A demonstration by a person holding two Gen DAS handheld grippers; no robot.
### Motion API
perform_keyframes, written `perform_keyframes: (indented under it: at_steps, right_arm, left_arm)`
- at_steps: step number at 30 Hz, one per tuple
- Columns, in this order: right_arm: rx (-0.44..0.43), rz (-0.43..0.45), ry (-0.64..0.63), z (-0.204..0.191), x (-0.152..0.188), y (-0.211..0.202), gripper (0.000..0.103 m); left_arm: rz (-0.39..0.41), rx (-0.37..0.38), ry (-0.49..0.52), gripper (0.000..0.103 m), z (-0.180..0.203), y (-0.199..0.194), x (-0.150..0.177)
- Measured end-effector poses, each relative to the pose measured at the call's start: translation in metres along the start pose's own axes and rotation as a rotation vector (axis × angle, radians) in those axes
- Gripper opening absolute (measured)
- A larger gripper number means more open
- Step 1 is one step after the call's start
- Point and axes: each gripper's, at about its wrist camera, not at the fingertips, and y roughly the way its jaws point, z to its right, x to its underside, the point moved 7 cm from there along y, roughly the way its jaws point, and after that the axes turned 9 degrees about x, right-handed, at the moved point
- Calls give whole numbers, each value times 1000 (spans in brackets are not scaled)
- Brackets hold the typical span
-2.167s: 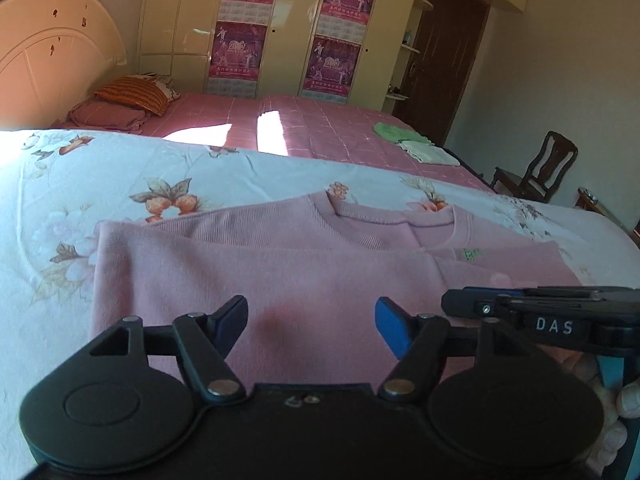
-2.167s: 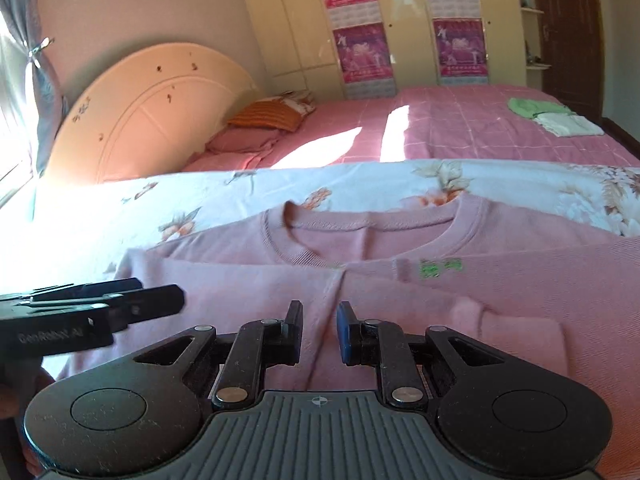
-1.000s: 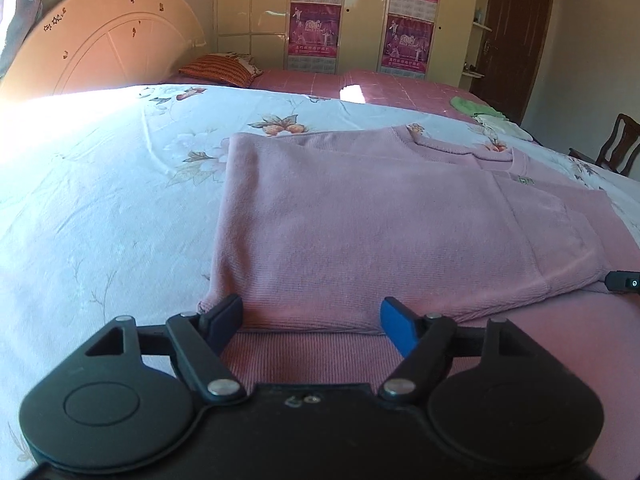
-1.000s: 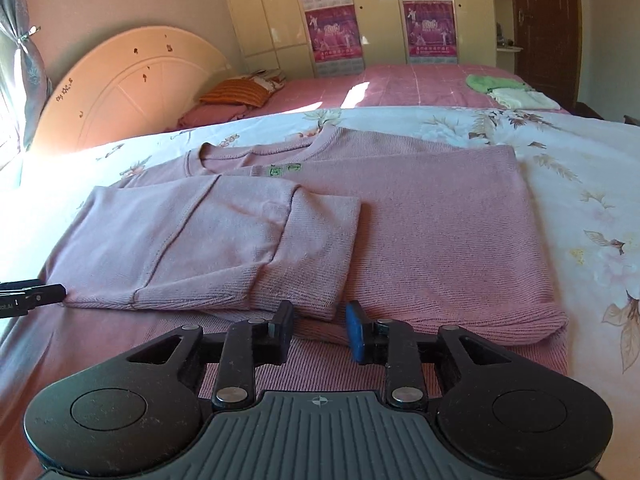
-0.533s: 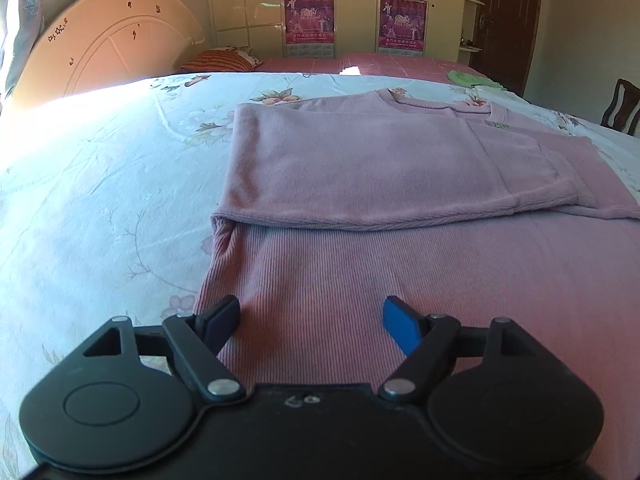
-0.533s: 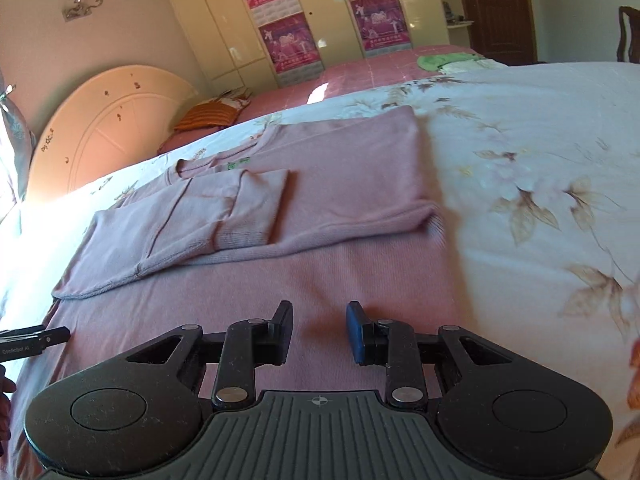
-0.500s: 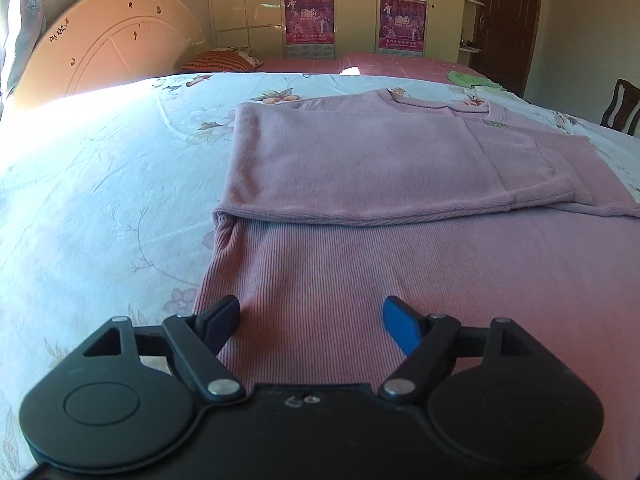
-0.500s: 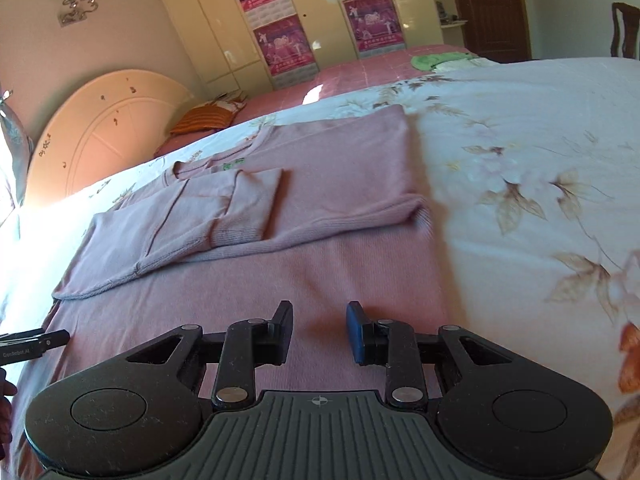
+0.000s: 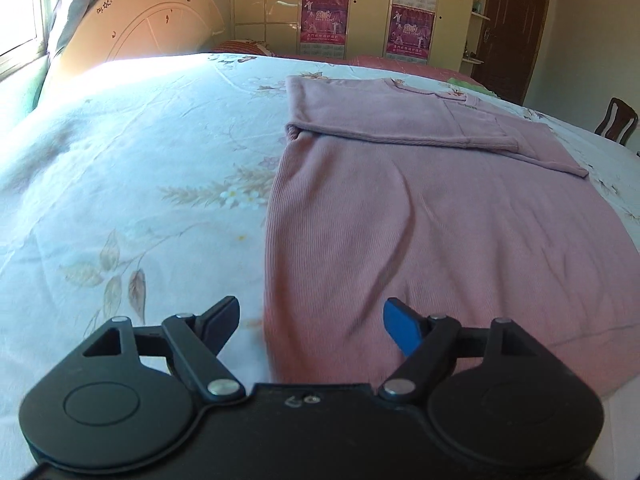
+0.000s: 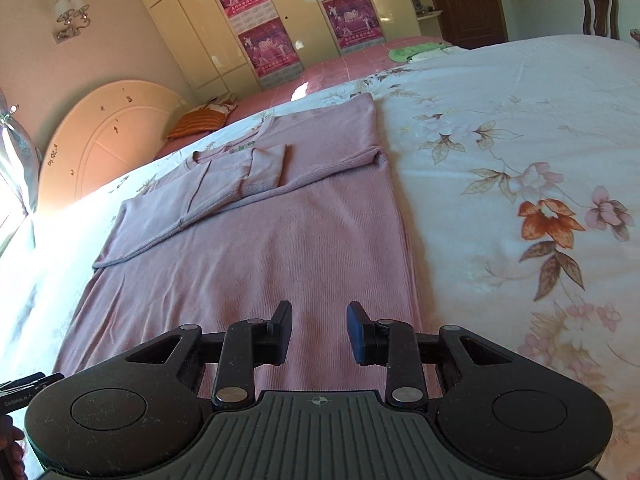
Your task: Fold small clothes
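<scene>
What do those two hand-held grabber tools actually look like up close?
Both are black plastic with two round discs, silver rivets and hinged linkage arms. The left gripper has one black and one blue finger pad. The right gripper has a ribbed grey plate with a small crosshair mark.

The pink ribbed sweater (image 9: 420, 216) lies flat ahead of my fingers (image 9: 396, 326), sleeves folded across its chest, hem nearest me.

Floral-sheeted bed (image 9: 120, 168) under a flat pink sweater (image 9: 420, 216)
</scene>
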Motion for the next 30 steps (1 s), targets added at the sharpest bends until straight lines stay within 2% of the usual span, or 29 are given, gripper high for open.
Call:
perform_keyframes:
  at_steps: [3, 4, 6, 8, 12, 14, 15, 17, 18, 20, 22, 25, 28, 30]
  right_arm:
    - [26, 1, 26, 17, 16, -21, 30]
    - [33, -2, 39, 25, 22, -27, 30]
    - [40, -18, 73, 40, 31, -37, 35]
    - [36, -10, 113, 55, 40, -49, 83]
    - [-25, -40, 198, 77, 52, -57, 83]
    - [-48, -49, 254, 87, 55, -52, 82]
    - [-61, -55, 284, 91, 57, -50, 81]
    - [-90, -63, 331, 95, 57, -42, 74]
    - [-106, -57, 340, 95, 56, -39, 73]
    - [-116, -54, 340, 92, 54, -35, 73]
    - [-129, -60, 323, 86, 52, -31, 72]
    - [-145, -83, 265, 71, 56, -25, 59]
    - [-169, -88, 251, 64, 62, -26, 58]
    - [-193, -109, 248, 61, 69, -28, 52]
  left_arm:
    - [-20, 35, -19, 68, -7, -16, 22]
    - [-26, 52, -36, 58, -10, -19, 28]
    - [-23, 103, -101, 57, -16, -28, 38]
    - [-12, 184, -181, 57, -22, -34, 43]
    - [5, 337, -354, 55, -33, -36, 52]
    - [5, 384, -425, 39, -38, -33, 50]
    - [1, 393, -441, 39, -38, -31, 49]
    - [-16, 373, -435, 42, -37, -23, 46]
    - [-15, 376, -428, 43, -36, -20, 43]
    - [-10, 398, -427, 55, -33, -12, 37]
    - [-1, 424, -432, 62, -31, -6, 31]
    - [7, 446, -418, 61, -28, 1, 27]
    - [4, 462, -395, 57, -26, -1, 30]
    - [-1, 472, -386, 54, -27, -5, 34]
